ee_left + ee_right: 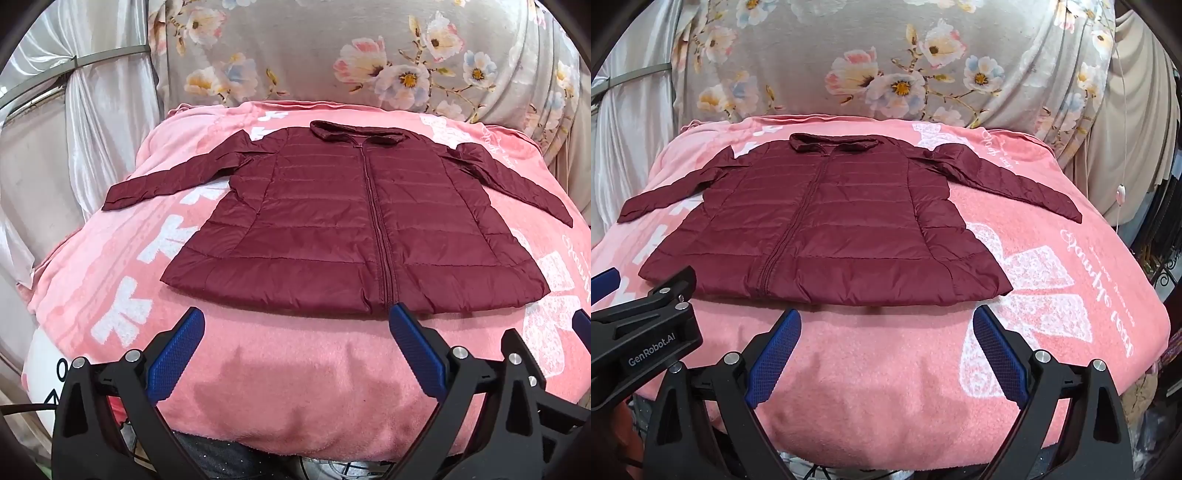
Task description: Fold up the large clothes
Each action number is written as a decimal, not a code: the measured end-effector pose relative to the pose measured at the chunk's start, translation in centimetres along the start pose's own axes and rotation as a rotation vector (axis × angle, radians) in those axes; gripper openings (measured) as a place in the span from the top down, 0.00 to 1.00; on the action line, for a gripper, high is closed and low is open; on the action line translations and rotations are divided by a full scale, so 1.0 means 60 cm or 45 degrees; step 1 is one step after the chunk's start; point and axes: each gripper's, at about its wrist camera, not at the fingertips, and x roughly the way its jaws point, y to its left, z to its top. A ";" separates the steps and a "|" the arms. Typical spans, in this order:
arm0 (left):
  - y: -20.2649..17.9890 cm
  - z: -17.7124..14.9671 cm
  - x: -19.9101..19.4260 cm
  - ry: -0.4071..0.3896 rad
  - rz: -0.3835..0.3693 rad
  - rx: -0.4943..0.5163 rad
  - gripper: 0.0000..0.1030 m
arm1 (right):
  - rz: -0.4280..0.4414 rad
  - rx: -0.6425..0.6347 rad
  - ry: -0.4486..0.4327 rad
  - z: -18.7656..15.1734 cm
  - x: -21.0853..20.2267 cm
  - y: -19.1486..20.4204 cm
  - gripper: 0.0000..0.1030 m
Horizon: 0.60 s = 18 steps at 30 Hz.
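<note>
Maroon quilted jacket (354,229), flat at twelve o'clock on pink blanket (295,387): light, soft, likely slippery; take sleeve cuffs; left gripper (295,350) and right gripper (886,350) spread wide, empty.

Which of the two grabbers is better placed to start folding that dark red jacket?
Probably the right gripper for the sleeve spread on its side, the left gripper for the other sleeve. Both hover at the jacket's hem, jaws open and empty, so neither clearly leads.
</note>
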 end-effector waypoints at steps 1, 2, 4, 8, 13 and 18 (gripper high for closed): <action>-0.001 -0.003 0.001 -0.001 0.000 0.001 0.05 | 0.000 -0.002 0.001 0.000 0.000 0.000 0.10; 0.000 -0.005 0.001 0.000 -0.002 -0.001 0.05 | -0.002 -0.004 0.000 0.000 -0.001 0.002 0.10; 0.000 -0.006 0.000 0.001 0.001 -0.007 0.05 | -0.003 -0.006 -0.002 -0.001 -0.002 0.002 0.10; -0.001 -0.007 0.002 0.003 0.004 -0.014 0.05 | -0.005 -0.005 -0.002 0.000 -0.002 0.003 0.10; 0.004 -0.008 0.003 0.007 0.005 -0.024 0.05 | -0.006 -0.008 -0.003 0.000 -0.003 0.003 0.10; 0.008 -0.008 0.003 0.008 0.006 -0.026 0.05 | -0.009 -0.005 -0.004 0.001 -0.002 0.004 0.10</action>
